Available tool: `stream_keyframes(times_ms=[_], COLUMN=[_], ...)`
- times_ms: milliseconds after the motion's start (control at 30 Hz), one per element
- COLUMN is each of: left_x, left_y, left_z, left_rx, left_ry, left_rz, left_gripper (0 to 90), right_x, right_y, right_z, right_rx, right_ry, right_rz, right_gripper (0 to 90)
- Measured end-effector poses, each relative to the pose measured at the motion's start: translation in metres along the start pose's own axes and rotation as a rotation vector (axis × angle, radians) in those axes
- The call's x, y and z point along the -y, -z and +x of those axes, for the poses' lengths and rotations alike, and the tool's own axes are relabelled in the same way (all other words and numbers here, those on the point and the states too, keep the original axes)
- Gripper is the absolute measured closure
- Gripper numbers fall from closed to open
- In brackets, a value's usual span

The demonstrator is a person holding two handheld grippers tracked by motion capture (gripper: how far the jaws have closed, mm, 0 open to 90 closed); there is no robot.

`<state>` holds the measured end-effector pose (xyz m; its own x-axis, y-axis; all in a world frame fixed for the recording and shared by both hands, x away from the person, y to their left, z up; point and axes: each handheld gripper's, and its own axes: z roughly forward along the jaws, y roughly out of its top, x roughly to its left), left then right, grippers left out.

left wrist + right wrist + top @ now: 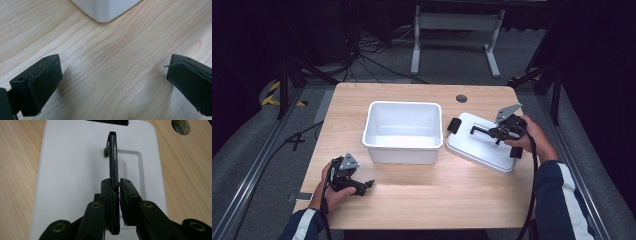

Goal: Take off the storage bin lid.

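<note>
An open white bin (402, 131) stands mid-table, its corner (106, 11) visible in the left gripper view. To its right lies a white lid (482, 142) with black end latches and a black handle (113, 157) raised upright. My right gripper (499, 132) is shut on that handle, its jaws pinching the thin black bar (117, 191) from both sides above the lid (72, 170). My left gripper (364, 186) rests low over bare wood near the front left, in front of the bin. It is open (112, 75) with nothing between its pads.
A round cable hole (461, 98) sits in the wooden table (427, 200) behind the lid, also seen as the hole (180, 127). A white stand frame (457, 35) and cables lie on the floor beyond the table's far edge.
</note>
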<state>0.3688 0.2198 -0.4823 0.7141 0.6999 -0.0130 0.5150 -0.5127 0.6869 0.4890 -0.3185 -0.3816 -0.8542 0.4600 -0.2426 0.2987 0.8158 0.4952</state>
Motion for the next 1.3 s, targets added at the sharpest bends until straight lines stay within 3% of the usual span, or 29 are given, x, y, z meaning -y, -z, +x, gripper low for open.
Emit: stream_keyframes(times_ms=[333,733,867,1100,1300], left_x=[0.000,0.000,0.000,0.000,0.000], left_y=[0.000,0.000,0.000,0.000,0.000], left_z=[0.000,0.000,0.000,0.000,0.001], left_rx=[0.000,0.002,0.004,0.009,0.024], left_ry=[0.000,-0.001,-0.004,-0.013,-0.022], left_rz=[0.000,0.000,-0.002,-0.002,-0.001], left_gripper=[0.6,0.6,0.6,0.6,0.5], right_x=[-0.001,0.007,0.013,0.034,0.055], right_y=[0.005,0.023,0.033,0.051,0.066], right_z=[0.002,0.010,0.020,0.046,0.072], right_rx=[0.016,0.053,0.079,0.119,0.139], right_ry=[-0.022,-0.105,-0.126,-0.175,-0.174], right_rz=[-0.021,-0.064,-0.055,-0.101,-0.117], right_gripper=[74.0,63.7,57.8,49.5,46.2])
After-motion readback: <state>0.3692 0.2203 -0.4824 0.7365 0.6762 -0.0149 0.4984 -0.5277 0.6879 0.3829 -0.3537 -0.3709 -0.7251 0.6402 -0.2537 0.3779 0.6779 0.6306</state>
